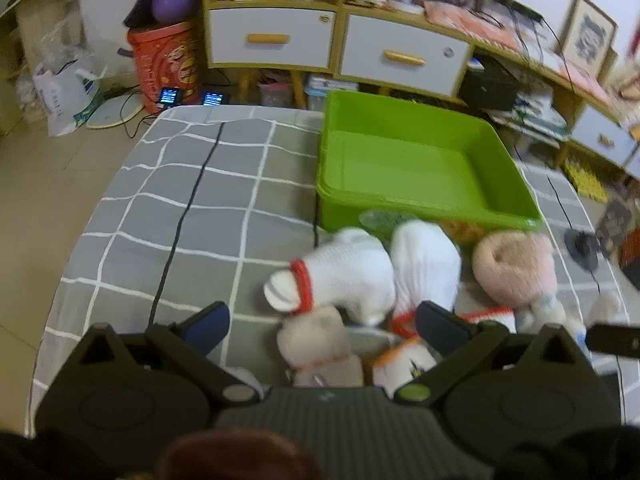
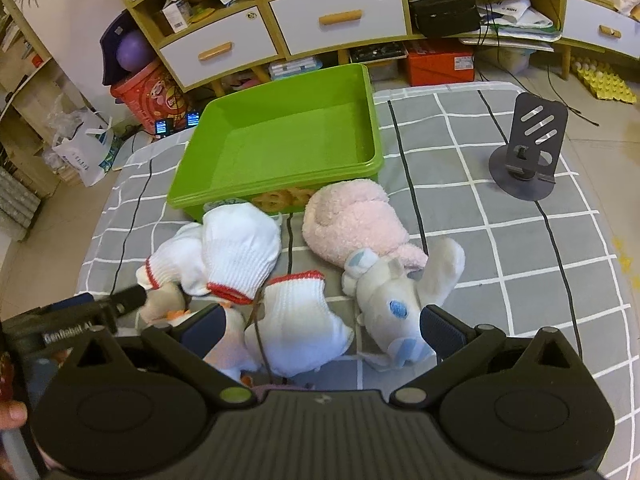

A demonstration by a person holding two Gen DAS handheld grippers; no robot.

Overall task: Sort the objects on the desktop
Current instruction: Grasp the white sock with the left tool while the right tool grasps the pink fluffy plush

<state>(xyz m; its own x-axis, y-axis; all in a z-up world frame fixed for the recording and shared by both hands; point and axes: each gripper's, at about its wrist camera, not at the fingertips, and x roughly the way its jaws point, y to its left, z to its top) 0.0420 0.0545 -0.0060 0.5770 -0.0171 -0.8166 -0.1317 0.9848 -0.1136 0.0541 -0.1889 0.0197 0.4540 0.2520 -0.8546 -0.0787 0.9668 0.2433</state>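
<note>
- We see our left gripper [image 1: 322, 326] tilted down over the tabletop [image 1: 168, 216], which wears a grey cloth with a white grid; its fingers [image 1: 210, 322] are spread wide and clasp nothing.
- Below and between those fingers lies a beige sock [image 1: 316, 344], and just beyond it are two white gloves with red cuffs [image 1: 344, 276].
- Our right gripper [image 2: 320, 326] is tilted down too, its fingers [image 2: 442, 330] fully apart and empty, poised over another white glove with a red cuff [image 2: 300, 320].
- A white plush toy with blue patches [image 2: 394, 300] lies just inside the right-hand finger; we cannot tell whether it touches the pad.
- A pink fluffy slipper [image 2: 352, 224] rests beside the plush toy, close to the front wall of the green bin [image 2: 276, 136].
- The green bin sits at the far side of the tabletop, its floor bare.
- A dark phone stand [image 2: 528, 152] stands upright well apart on the right.
- Shelving with white drawers [image 2: 340, 20] lines the wall behind.
</note>
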